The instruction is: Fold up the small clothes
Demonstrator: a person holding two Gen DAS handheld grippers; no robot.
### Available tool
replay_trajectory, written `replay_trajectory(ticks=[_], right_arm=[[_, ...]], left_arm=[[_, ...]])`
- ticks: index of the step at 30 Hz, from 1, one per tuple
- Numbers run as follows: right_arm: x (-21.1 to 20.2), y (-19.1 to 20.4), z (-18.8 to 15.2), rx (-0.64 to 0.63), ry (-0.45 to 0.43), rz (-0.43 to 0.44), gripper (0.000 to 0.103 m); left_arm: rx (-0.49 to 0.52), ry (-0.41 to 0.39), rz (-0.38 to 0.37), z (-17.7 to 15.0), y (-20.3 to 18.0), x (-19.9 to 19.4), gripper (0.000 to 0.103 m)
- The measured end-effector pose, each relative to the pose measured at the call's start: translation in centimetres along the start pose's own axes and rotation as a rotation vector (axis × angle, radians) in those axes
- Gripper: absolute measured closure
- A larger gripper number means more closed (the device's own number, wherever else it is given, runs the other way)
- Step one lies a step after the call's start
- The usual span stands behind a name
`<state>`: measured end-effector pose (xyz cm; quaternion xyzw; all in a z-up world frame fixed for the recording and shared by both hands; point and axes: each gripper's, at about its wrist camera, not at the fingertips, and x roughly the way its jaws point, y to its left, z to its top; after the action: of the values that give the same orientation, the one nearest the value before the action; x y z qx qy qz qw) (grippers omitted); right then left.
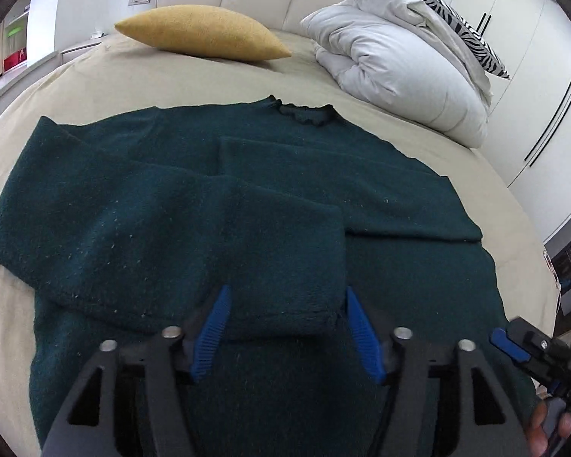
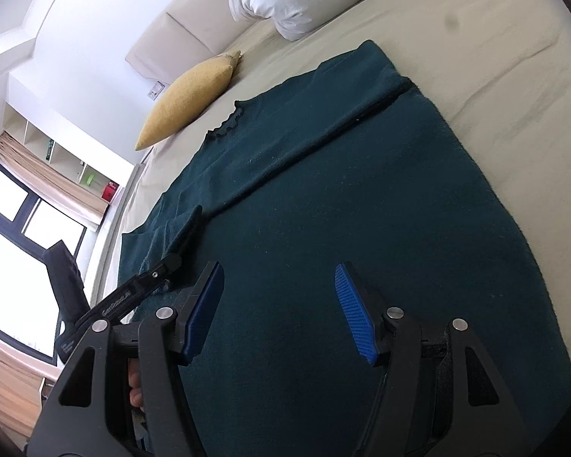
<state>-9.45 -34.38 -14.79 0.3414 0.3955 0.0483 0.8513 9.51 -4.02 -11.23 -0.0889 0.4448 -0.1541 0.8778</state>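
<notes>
Left tool (image 1: 287, 327) open above green sweater's (image 1: 247, 175) folded sleeve (image 1: 194, 251).

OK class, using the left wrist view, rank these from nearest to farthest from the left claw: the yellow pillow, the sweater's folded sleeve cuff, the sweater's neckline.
1. Folded sleeve cuff, right between the left claw's open fingers.
2. Neckline, mid-bed, beyond the sleeves.
3. Yellow pillow, by the headboard, upper left.

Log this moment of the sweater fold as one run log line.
stage: both sleeves folded across dark green sweater | left gripper: open above sleeve cuff | right gripper: open, empty | surface: bed
</notes>
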Motion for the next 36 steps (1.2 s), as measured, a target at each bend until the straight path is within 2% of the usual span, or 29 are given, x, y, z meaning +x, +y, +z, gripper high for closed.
replay_trajectory(ticks=[2, 6, 9, 10, 11, 14, 16, 18, 19, 20, 21, 22, 26, 31, 34, 36], right_arm=[[1.4, 1.2, 0.6, -0.018, 0.03, 0.015, 0.044], [4.9, 5.1, 1.7, -0.104, 0.087, 0.047, 0.043], [8.0, 8.7, 2.1, -0.162, 0.133, 0.048, 0.043], [9.0, 9.8, 2.2, -0.188, 0.146, 0.045, 0.04], [10.1, 10.6, 2.3, -0.213, 0.16, 0.029, 0.037], [13.8, 12.3, 2.2, -0.235, 0.231, -0.046, 0.037], [15.2, 13.3, 2.0, -0.263, 0.236, -0.062, 0.037], [15.9, 14.6, 1.7, -0.335, 0.211, -0.087, 0.047], [16.3, 15.2, 1.6, -0.36, 0.211, -0.097, 0.067], [16.8, 15.8, 1.5, -0.387, 0.217, -0.117, 0.079], [16.9, 16.3, 1.4, -0.412, 0.212, -0.131, 0.083], [16.9, 16.8, 1.1, -0.433, 0.204, -0.132, 0.094], [14.8, 19.2, 1.3, -0.532, 0.151, -0.106, 0.097], [10.5, 20.5, 5.2, -0.629, 0.02, -0.069, 0.097], [9.9, 19.0, 8.9, -0.64, -0.014, -0.102, 0.097], [10.8, 16.6, 11.3, -0.634, -0.02, -0.173, 0.097]], left_arm=[[0.002, -0.032, -0.027, -0.6, 0.6, -1.9, 0.02], [-0.014, -0.06, -0.073, -2.0, 3.0, -5.1, 0.019], [-0.094, -0.087, -0.065, -2.0, 6.4, -6.9, 0.021], [-0.127, -0.101, -0.063, -1.9, 7.7, -7.5, 0.021], [-0.155, -0.112, -0.056, -1.8, 9.0, -8.2, 0.021], [-0.218, -0.132, -0.024, -1.5, 12.3, -9.3, 0.021], [-0.257, -0.141, -0.019, -1.3, 13.9, -9.7, 0.021], [-0.292, -0.139, -0.013, -1.4, 15.4, -9.7, 0.021], [-0.306, -0.137, -0.006, -1.4, 15.9, -9.7, 0.021], [-0.317, -0.138, -0.005, -1.4, 16.4, -9.8, 0.021], [-0.324, -0.142, -0.005, -1.5, 16.7, -9.9, 0.021], [-0.329, -0.147, 0.0, -1.4, 17.0, -9.9, 0.021], [-0.336, -0.163, 0.012, -0.1, 17.7, -9.7, 0.021], [-0.312, -0.179, 0.023, 2.8, 17.5, -9.0, 0.021], [-0.292, -0.18, 0.046, 4.8, 17.0, -7.8, 0.021], [-0.28, -0.166, 0.059, 5.9, 16.7, -6.5, 0.021]])
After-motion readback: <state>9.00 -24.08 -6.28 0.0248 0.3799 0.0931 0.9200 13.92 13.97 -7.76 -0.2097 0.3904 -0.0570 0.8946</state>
